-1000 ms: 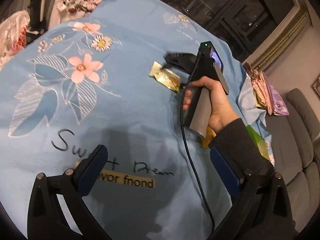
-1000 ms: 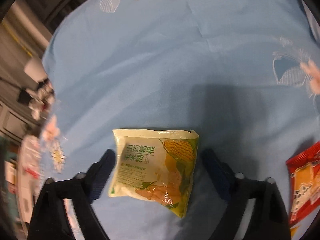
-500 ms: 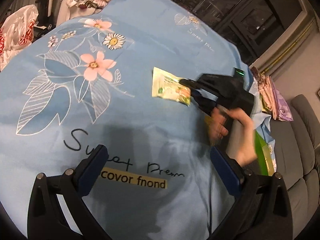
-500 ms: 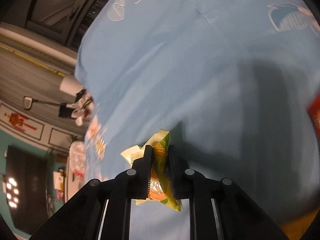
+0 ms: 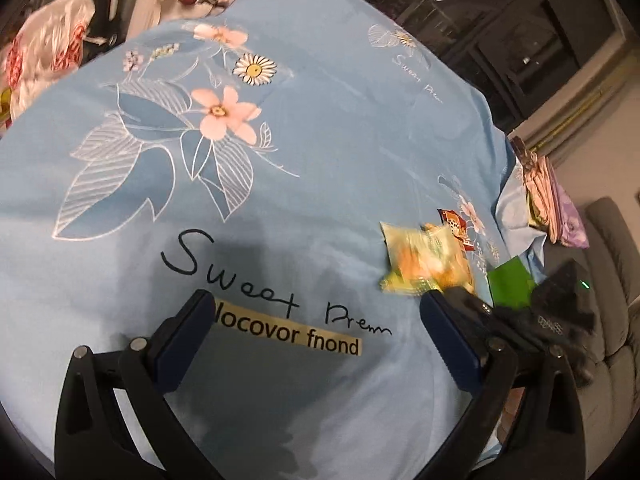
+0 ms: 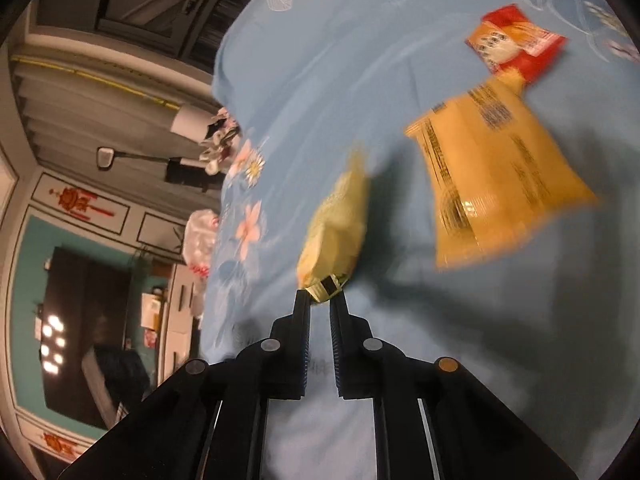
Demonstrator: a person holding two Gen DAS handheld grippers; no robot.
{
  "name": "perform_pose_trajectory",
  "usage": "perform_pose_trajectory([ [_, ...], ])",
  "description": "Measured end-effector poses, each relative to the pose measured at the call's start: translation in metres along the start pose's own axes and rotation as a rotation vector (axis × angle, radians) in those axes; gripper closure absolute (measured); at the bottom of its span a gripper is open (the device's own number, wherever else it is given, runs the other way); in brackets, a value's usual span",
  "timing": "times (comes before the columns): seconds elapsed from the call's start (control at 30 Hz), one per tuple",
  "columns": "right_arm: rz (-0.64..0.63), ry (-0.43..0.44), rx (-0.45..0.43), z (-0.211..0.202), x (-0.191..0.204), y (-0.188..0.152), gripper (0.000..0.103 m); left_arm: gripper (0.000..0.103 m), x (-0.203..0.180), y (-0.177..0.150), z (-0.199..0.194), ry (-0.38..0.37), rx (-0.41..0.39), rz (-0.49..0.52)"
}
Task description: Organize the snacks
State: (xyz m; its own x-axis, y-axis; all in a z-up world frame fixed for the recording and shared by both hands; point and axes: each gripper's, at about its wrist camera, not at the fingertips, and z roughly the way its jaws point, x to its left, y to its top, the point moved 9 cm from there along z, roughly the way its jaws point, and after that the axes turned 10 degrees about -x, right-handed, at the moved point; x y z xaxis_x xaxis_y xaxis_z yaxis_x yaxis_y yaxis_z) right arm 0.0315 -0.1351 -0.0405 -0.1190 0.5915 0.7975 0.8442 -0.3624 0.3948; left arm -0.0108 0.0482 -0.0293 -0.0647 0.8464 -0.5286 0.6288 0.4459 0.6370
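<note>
My right gripper [image 6: 320, 300] is clamped on the bottom edge of the pale yellow-green crinkly snack packet [image 6: 336, 232], which hangs off the fingertips just above the light blue floral cloth [image 6: 360, 60] covering the bench. Beside it on the cloth lies an orange-yellow foil packet [image 6: 496, 176], printed back up, with a red and orange packet [image 6: 516, 40] touching its far corner. My left gripper [image 5: 316, 340] stands wide open with nothing between its blue pads [image 5: 180, 340], over the black "Sweet Dream" lettering [image 5: 276, 284]. From the left wrist the held packet is blurred, near the cloth's right edge.
</note>
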Motion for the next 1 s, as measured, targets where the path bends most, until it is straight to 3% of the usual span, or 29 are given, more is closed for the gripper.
perform_pose_trajectory([
  [0.23,-0.010,0.086,-0.050,-0.067,0.015,-0.033,0.091,0.000,-0.009,-0.016,0.016,-0.070,0.103,-0.047],
  [0.4,-0.070,-0.069,-0.071,-0.091,-0.006,-0.041,0.089,0.000,-0.030,-0.028,0.029,-0.100,0.138,0.003],
  [0.43,-0.038,-0.068,-0.072,-0.091,-0.010,-0.039,0.085,0.000,-0.034,-0.029,0.034,-0.107,0.142,0.007],
  [0.5,0.042,-0.039,-0.072,-0.084,-0.020,-0.029,0.065,0.000,-0.043,-0.030,0.041,-0.141,0.157,0.010],
  [0.57,0.093,-0.039,-0.093,-0.084,-0.030,-0.023,0.030,0.000,-0.051,-0.034,0.048,-0.179,0.186,-0.005],
  [0.6,0.116,-0.034,-0.102,-0.078,-0.033,-0.017,0.026,0.000,-0.054,-0.035,0.050,-0.187,0.188,-0.009],
  [0.77,0.213,0.012,-0.062,-0.041,-0.042,0.005,0.026,0.000,-0.066,-0.035,0.069,-0.176,0.173,0.090],
  [0.9,0.195,-0.025,-0.049,-0.021,-0.044,0.012,0.026,0.001,-0.074,-0.033,0.091,-0.162,0.202,0.188],
  [1.0,0.161,-0.031,-0.034,-0.008,-0.042,0.018,0.027,0.002,-0.073,-0.030,0.097,-0.202,0.219,0.144],
])
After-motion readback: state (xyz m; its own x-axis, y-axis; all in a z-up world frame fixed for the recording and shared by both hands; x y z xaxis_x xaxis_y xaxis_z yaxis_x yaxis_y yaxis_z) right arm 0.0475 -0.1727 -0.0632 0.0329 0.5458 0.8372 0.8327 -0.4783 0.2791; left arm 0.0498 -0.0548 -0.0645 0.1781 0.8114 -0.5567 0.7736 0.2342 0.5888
